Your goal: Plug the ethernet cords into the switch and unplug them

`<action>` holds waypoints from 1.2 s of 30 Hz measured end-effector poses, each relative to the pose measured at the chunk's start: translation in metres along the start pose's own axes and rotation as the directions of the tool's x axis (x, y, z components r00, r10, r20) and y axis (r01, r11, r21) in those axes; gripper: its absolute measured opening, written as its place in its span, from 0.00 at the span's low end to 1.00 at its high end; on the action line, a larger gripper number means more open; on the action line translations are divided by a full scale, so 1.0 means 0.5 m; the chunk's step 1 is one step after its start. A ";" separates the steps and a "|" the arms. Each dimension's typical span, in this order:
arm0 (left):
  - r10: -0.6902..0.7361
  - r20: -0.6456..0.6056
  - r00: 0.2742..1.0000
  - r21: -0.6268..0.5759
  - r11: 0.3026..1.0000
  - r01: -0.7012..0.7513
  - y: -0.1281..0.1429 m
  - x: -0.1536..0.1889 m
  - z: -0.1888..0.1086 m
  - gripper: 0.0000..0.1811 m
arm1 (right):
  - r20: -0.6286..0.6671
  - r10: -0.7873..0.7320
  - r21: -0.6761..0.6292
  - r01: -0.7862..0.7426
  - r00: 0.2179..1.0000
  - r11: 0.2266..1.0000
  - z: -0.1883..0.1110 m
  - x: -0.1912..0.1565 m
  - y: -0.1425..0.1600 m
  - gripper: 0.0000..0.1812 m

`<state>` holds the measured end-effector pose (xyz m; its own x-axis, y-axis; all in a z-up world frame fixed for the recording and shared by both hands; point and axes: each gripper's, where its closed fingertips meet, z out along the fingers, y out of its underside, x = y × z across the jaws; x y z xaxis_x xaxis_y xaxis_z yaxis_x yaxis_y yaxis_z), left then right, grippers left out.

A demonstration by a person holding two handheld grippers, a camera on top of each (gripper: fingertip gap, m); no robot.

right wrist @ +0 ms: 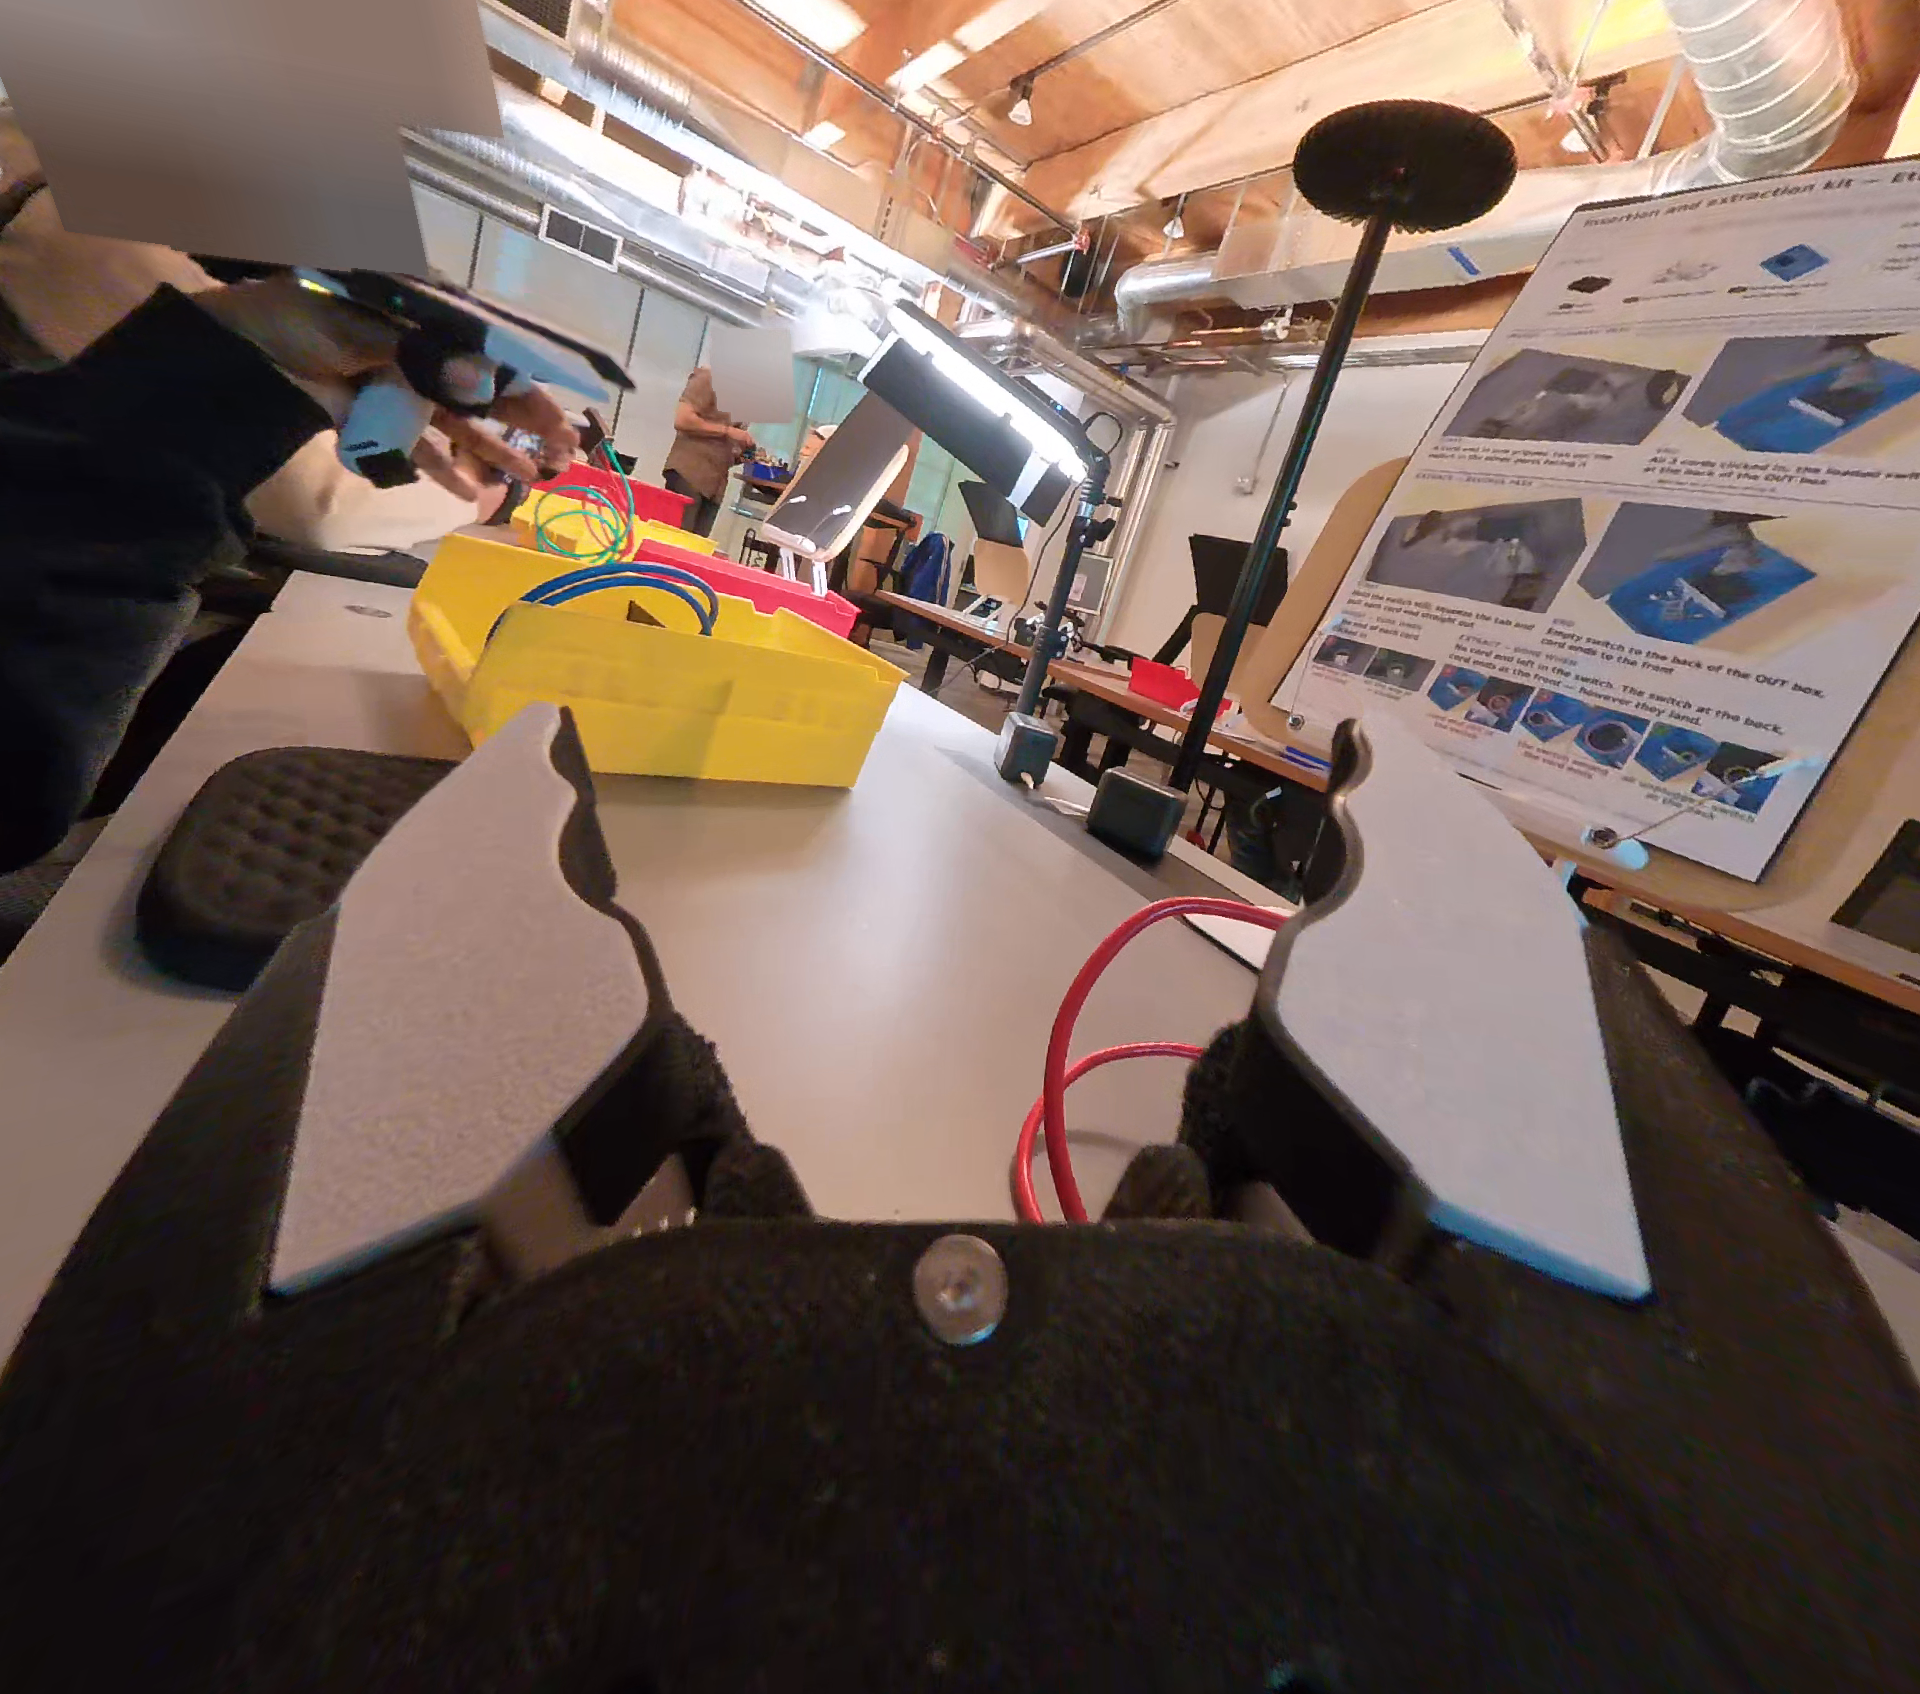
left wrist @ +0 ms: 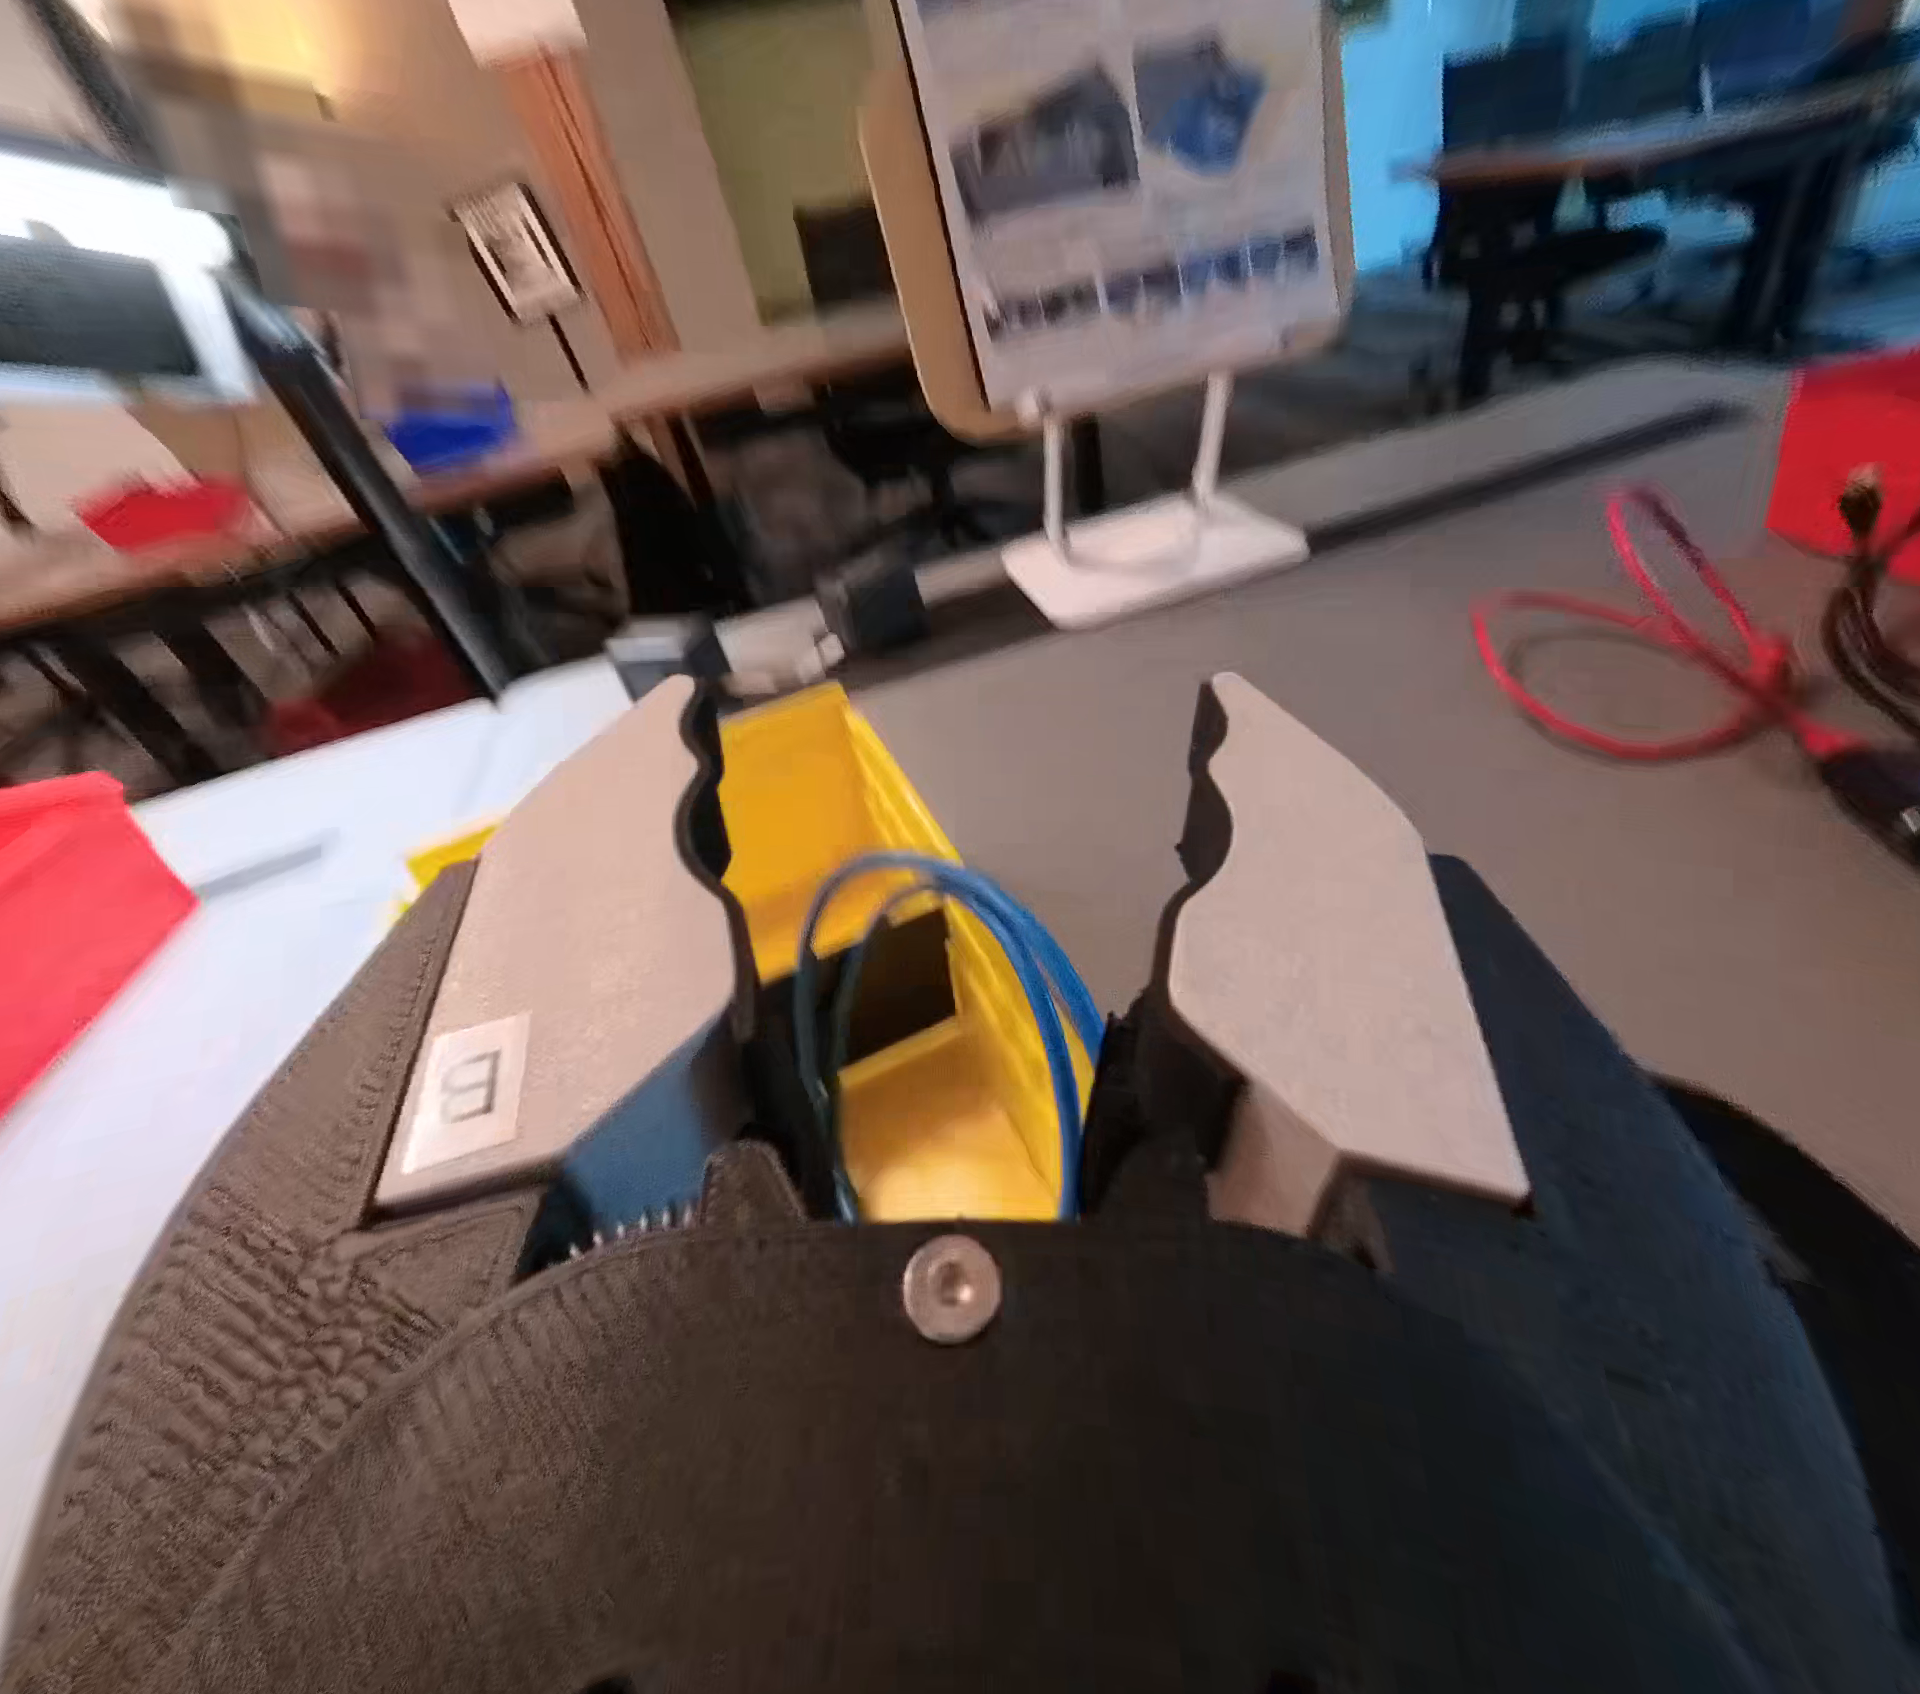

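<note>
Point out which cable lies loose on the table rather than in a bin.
The red cable, looped on the grey table by the right gripper. The blue cable sits in the near yellow bin; the green one in a farther bin.

A bin (right wrist: 665, 699) sits on the table (right wrist: 883, 969) with a coiled cord (right wrist: 623, 590) in it. More bins (right wrist: 748, 579) stand behind it. Another cord (right wrist: 1070, 1073) lies on the table to its right, before a poster board (right wrist: 1662, 543).
</note>
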<state>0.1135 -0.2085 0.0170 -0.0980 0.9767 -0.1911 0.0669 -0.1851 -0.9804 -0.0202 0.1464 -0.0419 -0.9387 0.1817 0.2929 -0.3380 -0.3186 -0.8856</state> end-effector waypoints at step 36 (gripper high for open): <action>0.007 -0.285 0.958 0.699 0.686 0.203 -0.243 0.160 -0.084 0.03 | 0.114 -0.110 -0.066 0.118 0.987 0.991 0.006 -0.056 0.023 0.55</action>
<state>0.1390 -0.1035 0.1227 0.1899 0.9657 -0.1770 -0.6681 -0.0050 -0.7440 0.0021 0.1348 -0.0590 -0.8972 0.1084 0.4280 -0.4415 -0.2329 -0.8665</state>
